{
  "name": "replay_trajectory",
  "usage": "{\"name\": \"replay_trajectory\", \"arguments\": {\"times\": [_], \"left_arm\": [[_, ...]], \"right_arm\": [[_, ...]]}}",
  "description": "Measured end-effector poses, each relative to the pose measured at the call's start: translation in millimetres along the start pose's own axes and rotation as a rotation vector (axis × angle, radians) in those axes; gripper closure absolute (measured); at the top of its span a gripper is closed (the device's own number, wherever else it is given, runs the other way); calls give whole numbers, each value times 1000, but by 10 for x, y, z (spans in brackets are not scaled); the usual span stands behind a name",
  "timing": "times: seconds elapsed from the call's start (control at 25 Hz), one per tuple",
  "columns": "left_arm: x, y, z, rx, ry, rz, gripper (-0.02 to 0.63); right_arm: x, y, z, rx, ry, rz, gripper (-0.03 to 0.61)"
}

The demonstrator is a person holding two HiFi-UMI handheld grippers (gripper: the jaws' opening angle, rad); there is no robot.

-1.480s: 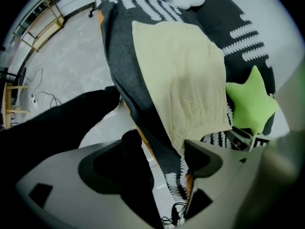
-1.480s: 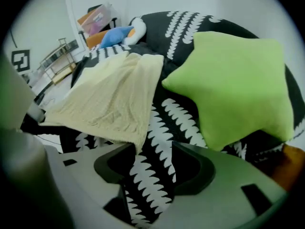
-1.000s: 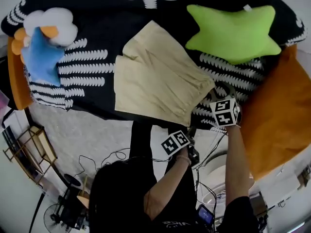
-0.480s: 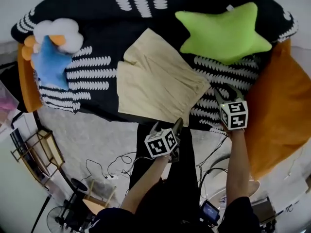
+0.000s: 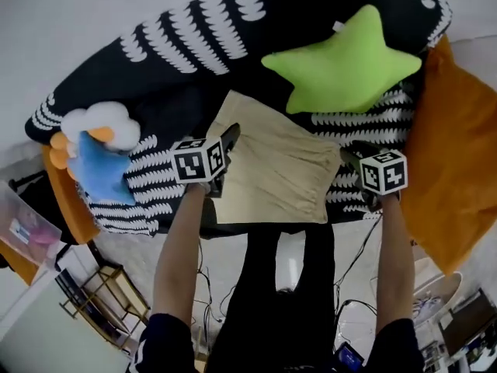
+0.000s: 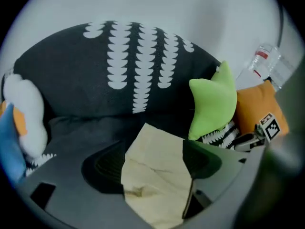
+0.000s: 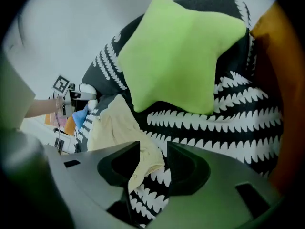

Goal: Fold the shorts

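Observation:
The cream shorts (image 5: pixel 279 165) lie flat on the black-and-white patterned bedspread (image 5: pixel 178 53). My left gripper (image 5: pixel 225 150) hovers over their left edge. In the left gripper view (image 6: pixel 155 161) its jaws stand wide apart and have just been closing; the shorts (image 6: pixel 157 175) lie below the gap, untouched by the pads. My right gripper (image 5: pixel 351 155) sits at the shorts' right corner. In the right gripper view (image 7: pixel 153 149) its jaws are partly apart and have just been closing; the corner hem of the shorts (image 7: pixel 112 123) curls between them without being pinched.
A green star pillow (image 5: pixel 342 57) lies just beyond the shorts, close to the right gripper. A blue and white plush (image 5: pixel 101 154) sits at the left, an orange cushion (image 5: pixel 454 138) at the right. A wooden rack (image 5: pixel 101 301) and cables are on the floor below the near edge.
My left gripper swung from below the shorts' near edge up and left, over their left side, rolling as it went. The right gripper stayed at the right corner.

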State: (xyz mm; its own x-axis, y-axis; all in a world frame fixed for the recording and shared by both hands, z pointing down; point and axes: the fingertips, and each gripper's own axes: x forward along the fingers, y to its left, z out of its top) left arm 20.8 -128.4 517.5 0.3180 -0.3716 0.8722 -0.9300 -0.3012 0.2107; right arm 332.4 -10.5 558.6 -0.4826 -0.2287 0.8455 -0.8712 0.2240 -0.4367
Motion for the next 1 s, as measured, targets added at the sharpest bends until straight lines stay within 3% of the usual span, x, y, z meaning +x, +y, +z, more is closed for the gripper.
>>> {"name": "replay_trajectory", "arguments": {"times": [0.16, 0.32, 0.36, 0.44, 0.56, 0.68, 0.76, 0.84, 1.0], "left_arm": [[515, 97, 284, 175, 151, -124, 272], [904, 85, 387, 223, 223, -179, 387], [980, 54, 381, 254, 245, -183, 419], [1117, 15, 274, 363, 329, -164, 419], [1254, 41, 111, 519, 403, -101, 434], [1298, 16, 6, 527, 392, -96, 572], [1251, -14, 37, 563, 359, -100, 584], [1123, -80, 230, 587, 267, -131, 586], [851, -182, 830, 462, 35, -168, 588]], "right_arm": [[142, -108, -79, 64, 42, 7, 423], [316, -162, -208, 153, 78, 28, 412], [346, -171, -250, 177, 92, 28, 409], [386, -199, -341, 197, 132, 11, 408], [392, -226, -407, 181, 171, -17, 463], [366, -150, -406, 193, 161, 32, 513], [319, -106, -353, 183, 134, 65, 523], [235, -103, -220, 154, 90, 76, 525], [42, -377, 108, 90, -2, 28, 525]]}}
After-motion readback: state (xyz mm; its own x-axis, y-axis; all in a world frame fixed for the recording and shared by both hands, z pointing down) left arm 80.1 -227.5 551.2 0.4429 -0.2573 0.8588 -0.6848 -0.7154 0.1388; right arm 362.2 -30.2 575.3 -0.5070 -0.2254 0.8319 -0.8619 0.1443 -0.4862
